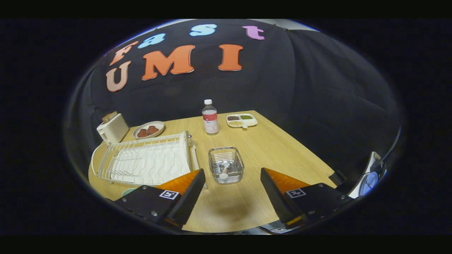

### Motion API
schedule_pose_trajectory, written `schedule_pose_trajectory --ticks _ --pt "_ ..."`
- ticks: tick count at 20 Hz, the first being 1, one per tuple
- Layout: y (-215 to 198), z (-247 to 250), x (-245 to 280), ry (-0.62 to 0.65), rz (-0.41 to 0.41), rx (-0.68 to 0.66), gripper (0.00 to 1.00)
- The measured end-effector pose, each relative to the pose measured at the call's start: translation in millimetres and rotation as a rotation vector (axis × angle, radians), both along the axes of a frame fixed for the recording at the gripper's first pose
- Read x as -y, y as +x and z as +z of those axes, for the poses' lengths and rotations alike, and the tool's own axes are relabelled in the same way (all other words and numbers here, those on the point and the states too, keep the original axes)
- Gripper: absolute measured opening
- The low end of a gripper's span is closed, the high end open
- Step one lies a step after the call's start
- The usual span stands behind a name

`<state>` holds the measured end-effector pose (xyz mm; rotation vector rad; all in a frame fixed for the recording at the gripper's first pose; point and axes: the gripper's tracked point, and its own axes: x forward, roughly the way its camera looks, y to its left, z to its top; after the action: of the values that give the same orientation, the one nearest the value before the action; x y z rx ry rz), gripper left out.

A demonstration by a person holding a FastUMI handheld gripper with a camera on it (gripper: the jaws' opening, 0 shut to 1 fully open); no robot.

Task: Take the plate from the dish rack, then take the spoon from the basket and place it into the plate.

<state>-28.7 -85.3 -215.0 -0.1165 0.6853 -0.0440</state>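
A white wire dish rack (141, 160) lies on the wooden table, beyond my left finger. At its right end a white curved piece (183, 146) stands on edge; it looks like a plate, but I cannot tell for sure. A small wire basket (226, 165) sits just ahead of the fingers, slightly left of the gap's middle. Inside it lies a spoon (224, 172), small and partly blurred. My gripper (232, 171) hovers above the table, open wide, with nothing between its fingers. A pale green rounded edge (128, 192) peeks out beside the left finger, mostly hidden.
At the table's back stand a clear bottle (210, 118), a divided tray of beans (241, 120), a plate with brown food (148, 129) and a white toaster (112, 128). Bare wood (229, 208) lies under the fingers. The right table edge (300, 144) is close.
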Motion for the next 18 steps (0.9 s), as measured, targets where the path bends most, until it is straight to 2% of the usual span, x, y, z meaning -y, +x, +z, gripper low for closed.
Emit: schedule_pose_trajectory --ticks 4,7,9,17,18 --pt "12 -14 -10 -0.023 0.060 -0.014 0.81" --pt "16 -26 -17 -0.007 0.082 -0.044 0.79" --pt "19 -34 -19 -0.006 0.086 -0.056 0.73" --pt "19 -43 -13 -0.004 0.069 -0.080 0.13" --pt "23 -44 -12 -0.005 0.066 -0.079 0.11"
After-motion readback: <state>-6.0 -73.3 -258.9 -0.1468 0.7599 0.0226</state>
